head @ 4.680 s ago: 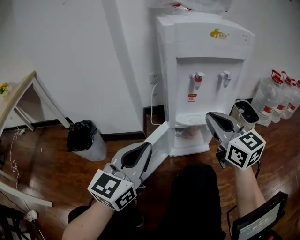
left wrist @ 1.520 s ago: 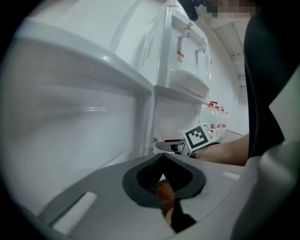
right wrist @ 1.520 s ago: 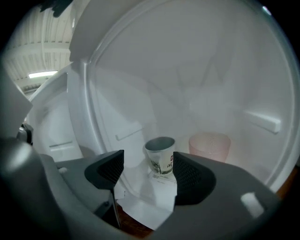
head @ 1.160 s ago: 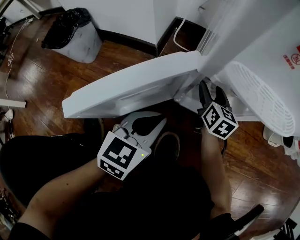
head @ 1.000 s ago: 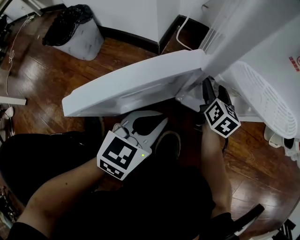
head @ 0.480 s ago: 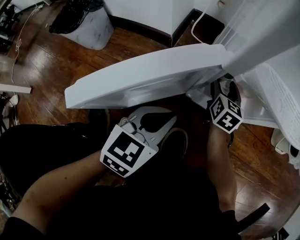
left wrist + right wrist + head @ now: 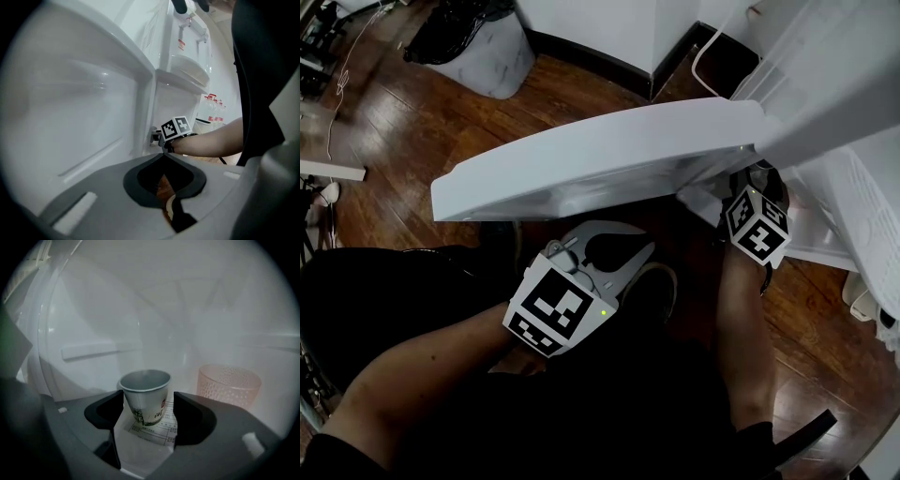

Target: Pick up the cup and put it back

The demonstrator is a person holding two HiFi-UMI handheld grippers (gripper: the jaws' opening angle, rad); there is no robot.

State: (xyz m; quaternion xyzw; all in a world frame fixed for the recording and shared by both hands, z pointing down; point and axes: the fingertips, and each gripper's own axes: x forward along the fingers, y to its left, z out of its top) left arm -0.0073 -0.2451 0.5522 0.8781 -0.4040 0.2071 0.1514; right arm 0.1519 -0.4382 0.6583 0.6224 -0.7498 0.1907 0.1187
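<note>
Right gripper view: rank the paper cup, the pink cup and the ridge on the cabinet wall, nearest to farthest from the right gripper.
From the right gripper:
1. paper cup: upright between the open jaws.
2. pink cup: just beyond the right jaw, off to the right.
3. ridge: on the wall behind, upper left, farthest.
</note>
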